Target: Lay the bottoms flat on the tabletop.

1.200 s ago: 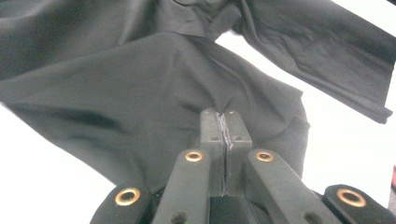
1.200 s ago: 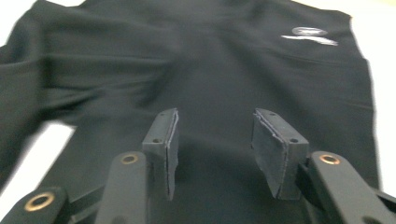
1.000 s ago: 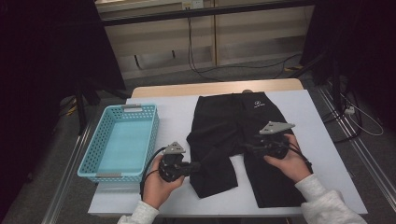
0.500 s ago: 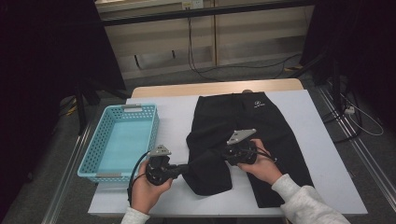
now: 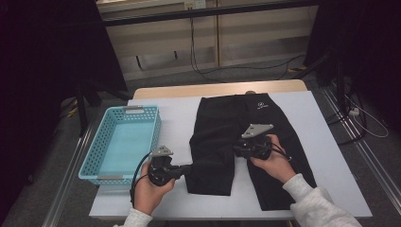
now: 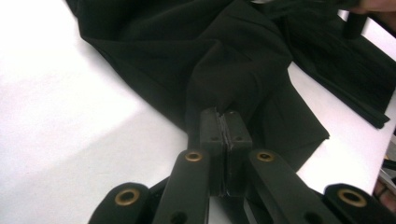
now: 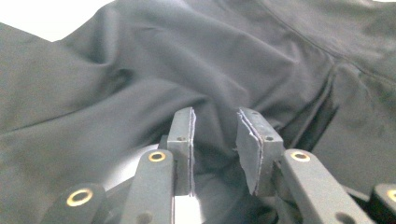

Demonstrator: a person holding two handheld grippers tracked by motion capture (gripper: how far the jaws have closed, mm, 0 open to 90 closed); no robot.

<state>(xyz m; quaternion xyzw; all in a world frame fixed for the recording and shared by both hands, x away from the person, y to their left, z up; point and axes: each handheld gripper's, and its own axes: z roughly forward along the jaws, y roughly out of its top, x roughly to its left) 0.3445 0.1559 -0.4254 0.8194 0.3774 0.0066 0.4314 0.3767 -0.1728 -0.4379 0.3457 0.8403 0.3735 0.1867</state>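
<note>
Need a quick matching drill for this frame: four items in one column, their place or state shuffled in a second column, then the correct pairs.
Items:
1. left gripper
2. right gripper
3. basket
4. black shorts

States or places:
A. spread on the white table
B. jaws apart, fabric between them
C. light blue, at the table's left edge
D. jaws shut on a leg hem

Pairs: 1-D, 2-B, 3-C, 4-A

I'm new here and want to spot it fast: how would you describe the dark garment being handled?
On the white table, right of the light blue basket, lie black shorts, waistband at the far edge. A small white logo near the waistband marks them; the left tongs pinch one leg's hem.
</note>
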